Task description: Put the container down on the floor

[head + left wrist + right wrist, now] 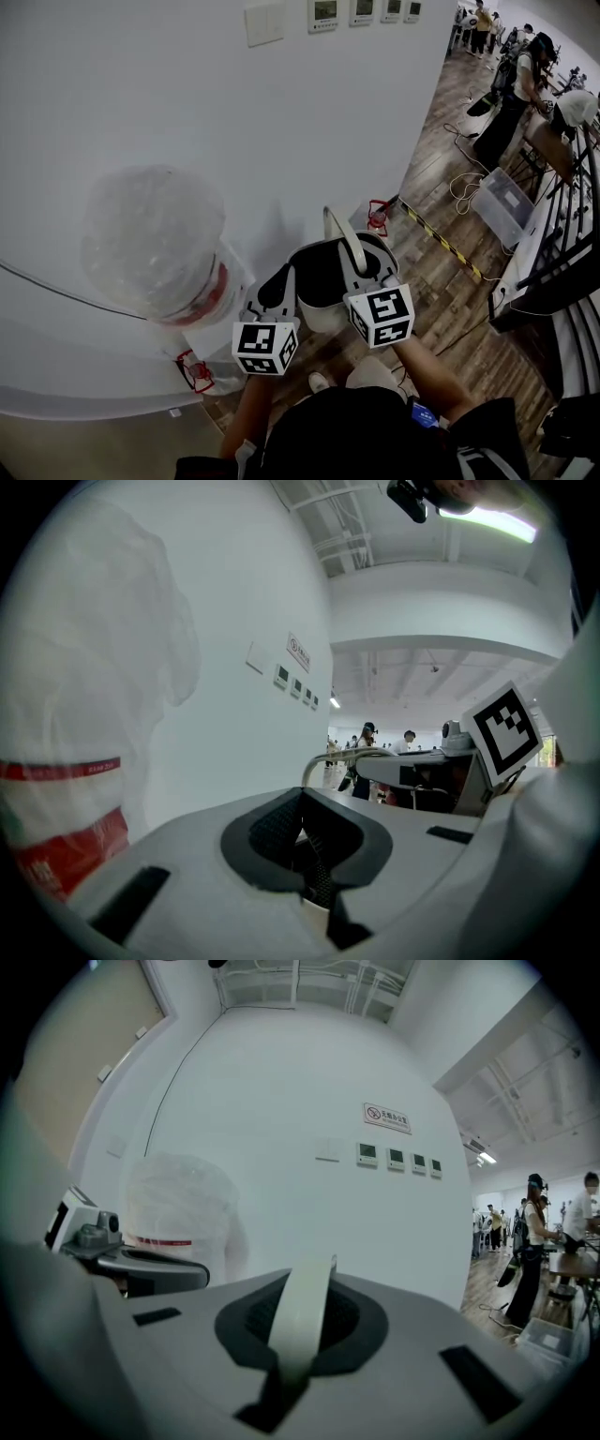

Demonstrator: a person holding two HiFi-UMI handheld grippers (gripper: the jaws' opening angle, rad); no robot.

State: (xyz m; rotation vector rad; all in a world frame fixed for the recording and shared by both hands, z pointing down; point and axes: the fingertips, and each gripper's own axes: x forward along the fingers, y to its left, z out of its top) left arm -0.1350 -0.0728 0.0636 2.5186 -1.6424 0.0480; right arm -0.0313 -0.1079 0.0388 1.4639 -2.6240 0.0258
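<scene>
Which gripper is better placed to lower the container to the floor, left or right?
Right, probably. The right gripper is shut on the arched handle of the container, so the container can hang from it on the way down. The left gripper only pinches the rim at the side.

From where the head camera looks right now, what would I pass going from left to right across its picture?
Big clear plastic bag → left gripper → container → right gripper → clear storage box on the wooden floor.
</scene>
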